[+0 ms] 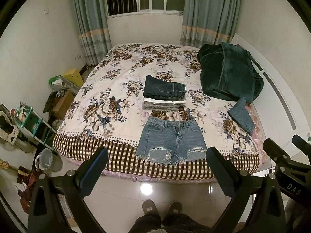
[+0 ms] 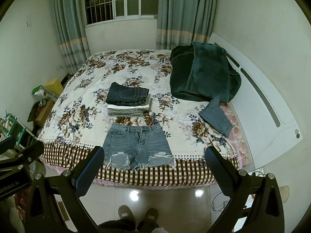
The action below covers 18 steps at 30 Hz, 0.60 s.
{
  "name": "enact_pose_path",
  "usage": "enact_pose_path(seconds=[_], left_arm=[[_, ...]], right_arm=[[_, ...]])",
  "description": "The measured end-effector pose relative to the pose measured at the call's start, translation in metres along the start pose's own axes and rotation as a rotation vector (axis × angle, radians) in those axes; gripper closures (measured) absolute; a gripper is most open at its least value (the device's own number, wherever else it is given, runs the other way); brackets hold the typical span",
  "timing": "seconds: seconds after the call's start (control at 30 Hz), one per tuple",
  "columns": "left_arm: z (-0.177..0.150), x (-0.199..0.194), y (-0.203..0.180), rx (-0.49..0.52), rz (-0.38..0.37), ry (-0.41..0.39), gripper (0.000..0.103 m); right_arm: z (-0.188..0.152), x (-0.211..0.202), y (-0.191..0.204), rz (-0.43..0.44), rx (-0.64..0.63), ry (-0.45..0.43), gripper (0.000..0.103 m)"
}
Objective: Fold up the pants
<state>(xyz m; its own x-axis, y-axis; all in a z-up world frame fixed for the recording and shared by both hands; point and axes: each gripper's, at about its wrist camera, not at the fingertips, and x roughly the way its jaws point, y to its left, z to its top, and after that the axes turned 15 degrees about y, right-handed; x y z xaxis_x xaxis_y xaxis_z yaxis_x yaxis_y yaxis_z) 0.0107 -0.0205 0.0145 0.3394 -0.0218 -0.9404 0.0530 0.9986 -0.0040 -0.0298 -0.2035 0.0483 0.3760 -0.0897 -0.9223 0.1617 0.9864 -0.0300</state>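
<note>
Light blue ripped denim shorts (image 1: 171, 139) lie flat near the front edge of the bed, waistband away from me; they also show in the right wrist view (image 2: 138, 145). Behind them is a stack of folded clothes (image 1: 164, 95) with dark jeans on top, also in the right wrist view (image 2: 128, 101). Another folded blue denim piece (image 1: 242, 114) lies at the right, also in the right wrist view (image 2: 215, 114). My left gripper (image 1: 157, 161) is open and empty, held above the floor in front of the bed. My right gripper (image 2: 154, 161) is open and empty beside it.
A dark green blanket (image 1: 229, 73) is heaped at the bed's back right by the white headboard (image 2: 262, 101). Boxes, a shelf and a bucket (image 1: 46, 159) crowd the floor at the left. My slippered feet (image 1: 161, 211) stand on the glossy tile floor.
</note>
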Motion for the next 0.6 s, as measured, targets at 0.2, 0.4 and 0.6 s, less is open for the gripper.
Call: enact_pose_path(seconds=[0.2, 0.4, 0.6], left_arm=[[0.0, 0.0, 0.0, -0.001, -0.001, -0.001, 0.0], [0.006, 0.0, -0.001, -0.008, -0.006, 0.005, 0.0], [0.022, 0.029, 0.014, -0.049, 0.028, -0.035, 0.0]], right_arm=[[0.0, 0.0, 0.001, 0.0, -0.001, 0.002, 0.0], [0.0, 0.003, 0.003, 0.001, 0.005, 0.025, 0.0], [0.012, 0.05, 0.009, 0.034, 0.056, 0.067, 0.0]])
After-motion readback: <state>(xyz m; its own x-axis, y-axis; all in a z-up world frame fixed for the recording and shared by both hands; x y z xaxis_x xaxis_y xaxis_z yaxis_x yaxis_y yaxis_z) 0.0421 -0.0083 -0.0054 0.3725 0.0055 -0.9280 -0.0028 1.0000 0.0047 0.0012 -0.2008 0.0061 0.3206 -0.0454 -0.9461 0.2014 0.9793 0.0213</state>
